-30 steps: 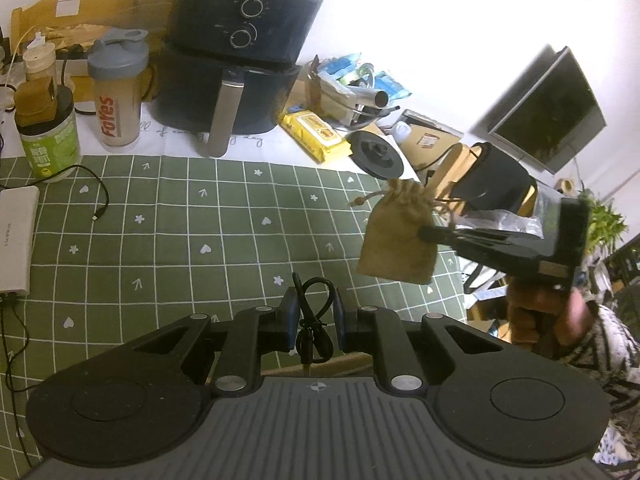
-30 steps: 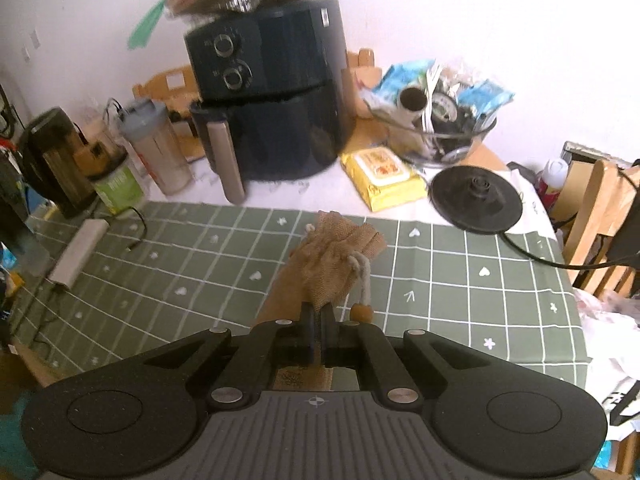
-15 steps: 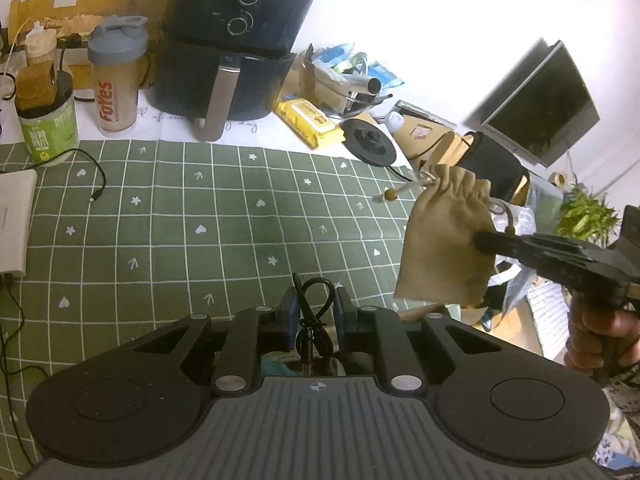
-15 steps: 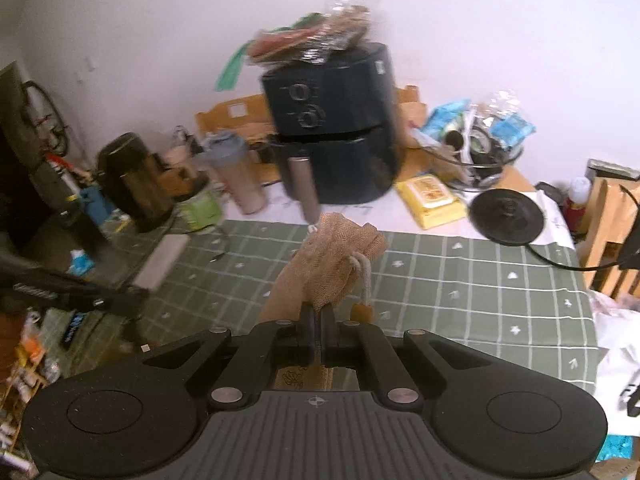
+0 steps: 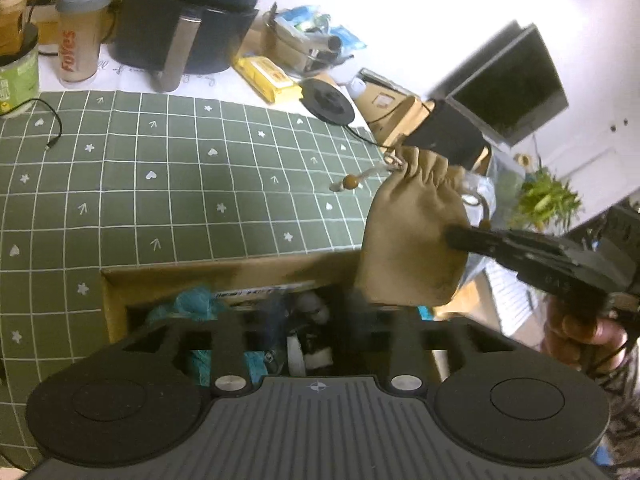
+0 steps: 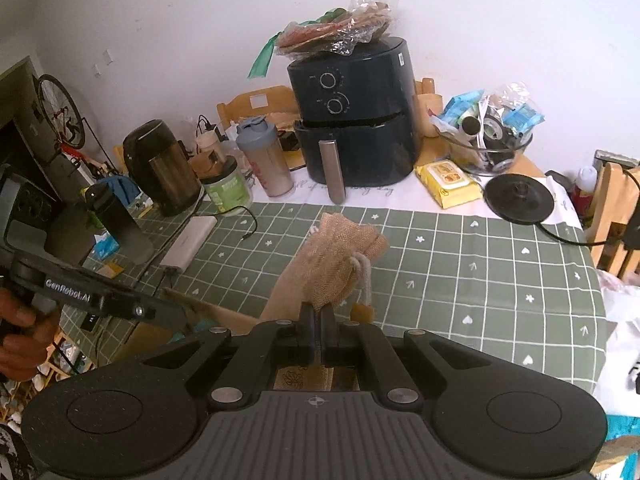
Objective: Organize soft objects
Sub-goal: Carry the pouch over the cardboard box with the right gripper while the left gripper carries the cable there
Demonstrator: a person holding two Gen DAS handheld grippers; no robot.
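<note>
Your right gripper (image 6: 316, 322) has its two black fingers (image 6: 307, 330) pinched tight on the lower part of a tan burlap drawstring pouch (image 5: 414, 236), while your left gripper (image 5: 316, 344) is opening its jaws over the box with nothing visibly pressed between them; whatever lies under them is too blurred to name. From the biggest thing down: the table wears a green checked cloth printed with small white hearts and arrows (image 5: 160, 184), and its far side is crowded by a dark blue air fryer with two dials (image 6: 354, 120), a black kettle (image 6: 160, 168), a grey-lidded shaker bottle (image 6: 264, 156), a glass bowl of packets (image 6: 488, 144) and a yellow pack of wipes (image 6: 448, 178). At the near edge of the cloth an open brown cardboard box (image 5: 224, 276) sits just below your left gripper. It already holds a turquoise soft item (image 5: 196, 304) and some white and dark pieces that cannot be told apart. The pouch hangs in the air at the box's right end, its gathered neck up and its beaded white cord (image 5: 352, 181) trailing toward the cloth, not yet inside. By the look of it the sorting is well along: some soft things are boxed, the cloth is bare of others, and this pouch is left to lower in and release.
</note>
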